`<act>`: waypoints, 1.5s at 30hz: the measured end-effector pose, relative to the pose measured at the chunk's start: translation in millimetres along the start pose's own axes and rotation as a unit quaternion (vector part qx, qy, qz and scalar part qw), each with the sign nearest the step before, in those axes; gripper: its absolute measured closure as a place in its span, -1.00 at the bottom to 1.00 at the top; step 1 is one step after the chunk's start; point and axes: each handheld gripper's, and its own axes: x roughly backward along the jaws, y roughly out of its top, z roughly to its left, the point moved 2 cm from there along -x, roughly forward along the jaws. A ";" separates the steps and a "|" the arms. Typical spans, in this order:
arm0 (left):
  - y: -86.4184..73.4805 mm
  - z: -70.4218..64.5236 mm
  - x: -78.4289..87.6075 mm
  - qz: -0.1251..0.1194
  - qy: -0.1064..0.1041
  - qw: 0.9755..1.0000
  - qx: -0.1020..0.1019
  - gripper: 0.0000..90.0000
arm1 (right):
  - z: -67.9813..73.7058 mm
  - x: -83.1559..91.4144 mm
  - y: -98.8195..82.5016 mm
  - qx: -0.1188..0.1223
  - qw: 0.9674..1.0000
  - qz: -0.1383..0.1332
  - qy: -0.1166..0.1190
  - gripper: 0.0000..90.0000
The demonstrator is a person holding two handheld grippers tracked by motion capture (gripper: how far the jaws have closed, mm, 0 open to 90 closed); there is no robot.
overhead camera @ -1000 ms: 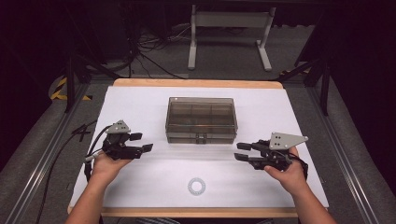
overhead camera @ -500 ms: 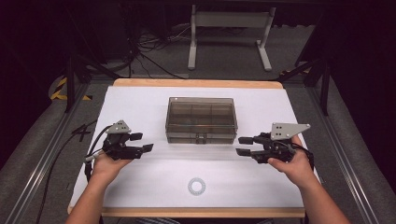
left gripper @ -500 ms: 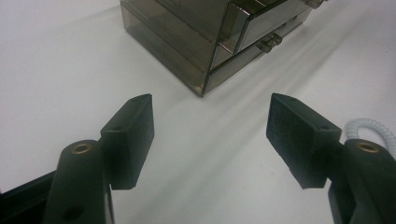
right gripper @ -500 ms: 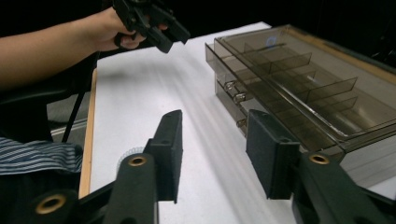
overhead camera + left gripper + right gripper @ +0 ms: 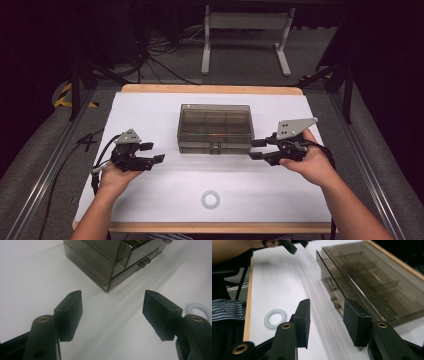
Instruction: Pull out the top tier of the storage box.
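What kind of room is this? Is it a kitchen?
Probably not a kitchen; it looks like a lab or recording workspace. A white table sits between metal rails, cables trail over the dark floor behind it, and a person holds a left gripper and right gripper beside a clear drawer box.

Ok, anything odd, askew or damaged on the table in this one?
Nothing stands out. The smoky drawer box sits square on the white mat, drawers shut; the coiled hair tie lies flat near the front edge. Both grippers hover open, holding nothing.

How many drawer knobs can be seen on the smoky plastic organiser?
2: the upper knob and the lower knob, stacked on the organiser front facing the person. More may be hidden.
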 end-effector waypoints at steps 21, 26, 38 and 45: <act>-5.7 1.5 6.4 0.000 0.003 1.000 0.009 -0.27 | -20.9 -11.0 30.9 0.049 0.992 0.111 -0.030 0.46; -5.9 1.7 6.7 0.000 0.004 1.000 0.009 -0.26 | -28.6 -19.9 33.4 0.054 0.987 0.143 -0.039 0.47; -4.9 1.8 6.0 0.001 0.000 1.000 0.006 -0.27 | -29.7 -47.4 35.2 0.082 0.976 0.202 -0.030 0.51; -4.8 2.0 5.9 0.001 0.000 1.000 0.007 -0.27 | -29.0 -55.9 33.0 0.090 0.973 0.210 -0.026 0.52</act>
